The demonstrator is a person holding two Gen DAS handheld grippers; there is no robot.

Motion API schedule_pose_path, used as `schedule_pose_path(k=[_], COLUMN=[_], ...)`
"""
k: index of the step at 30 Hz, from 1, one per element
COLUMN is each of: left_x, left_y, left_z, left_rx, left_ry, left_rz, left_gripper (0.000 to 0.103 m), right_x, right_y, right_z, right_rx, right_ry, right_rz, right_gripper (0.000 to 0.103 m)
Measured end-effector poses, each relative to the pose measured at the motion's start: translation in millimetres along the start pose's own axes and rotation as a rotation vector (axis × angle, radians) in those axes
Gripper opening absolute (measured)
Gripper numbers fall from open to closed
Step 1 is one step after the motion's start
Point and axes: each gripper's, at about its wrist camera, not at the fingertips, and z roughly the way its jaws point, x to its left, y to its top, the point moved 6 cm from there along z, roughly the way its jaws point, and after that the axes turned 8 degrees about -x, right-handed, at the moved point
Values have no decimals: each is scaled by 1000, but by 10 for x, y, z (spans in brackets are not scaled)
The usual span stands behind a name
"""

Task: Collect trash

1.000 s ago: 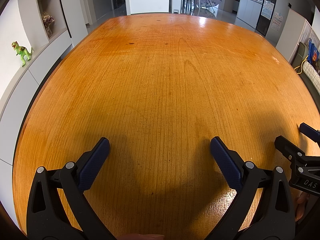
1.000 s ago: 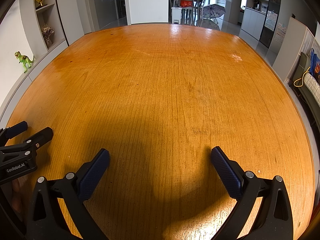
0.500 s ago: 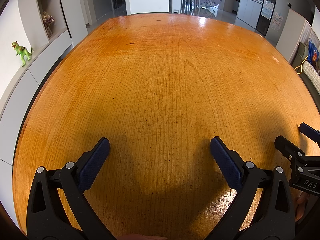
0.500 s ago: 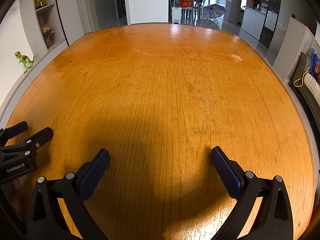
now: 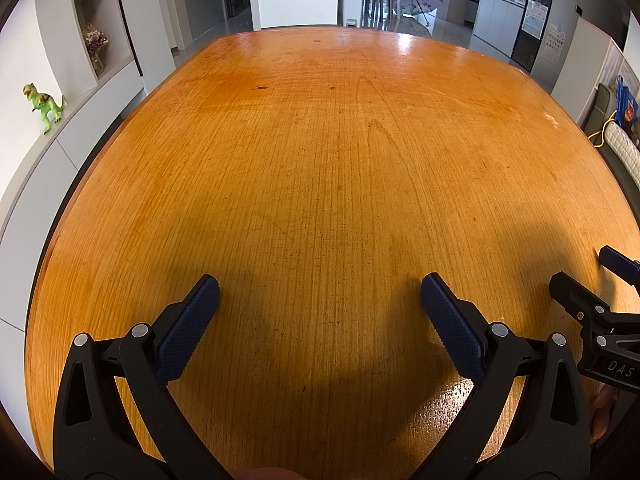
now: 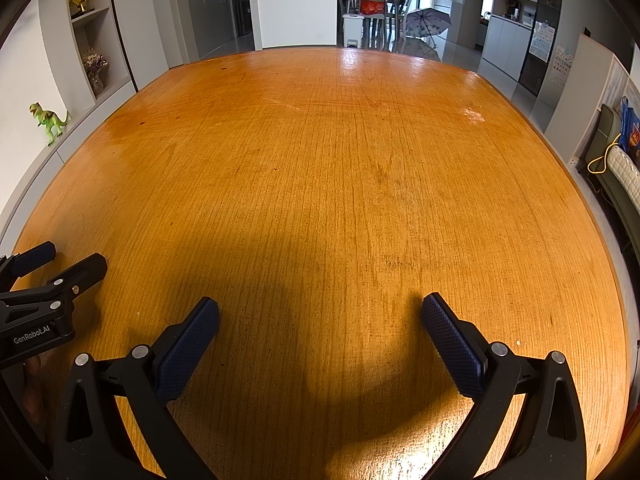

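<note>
No trash shows in either view. My left gripper [image 5: 320,292] hovers open low over the near end of a large orange wooden table [image 5: 340,160], nothing between its blue-padded fingers [image 5: 192,320]. My right gripper [image 6: 320,312] is open too, side by side with the left over the same near edge, and holds nothing. In the left wrist view the right gripper [image 5: 588,280] pokes in at the right edge. The left gripper [image 6: 60,264] appears at the left edge of the right wrist view.
A white ledge along the left wall carries a green toy dinosaur [image 5: 43,102] and a vase of dried flowers [image 5: 95,46]. Chairs and an open umbrella [image 6: 428,22] stand beyond the table's far end. A sofa with a yellow cable [image 6: 600,160] lies to the right.
</note>
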Motion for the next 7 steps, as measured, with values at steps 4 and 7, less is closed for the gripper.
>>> schedule_pose_path(k=[4,7], left_x=[0,0], left_y=[1,-1], left_z=[0,0], left_rx=[0,0], left_ry=[0,0], left_rz=[0,0], left_gripper=[97,97], right_x=[0,-1], right_y=[0,2], right_z=[0,1], right_rx=[0,0], right_ry=[0,0], right_rz=[0,0], right_gripper=[101,101])
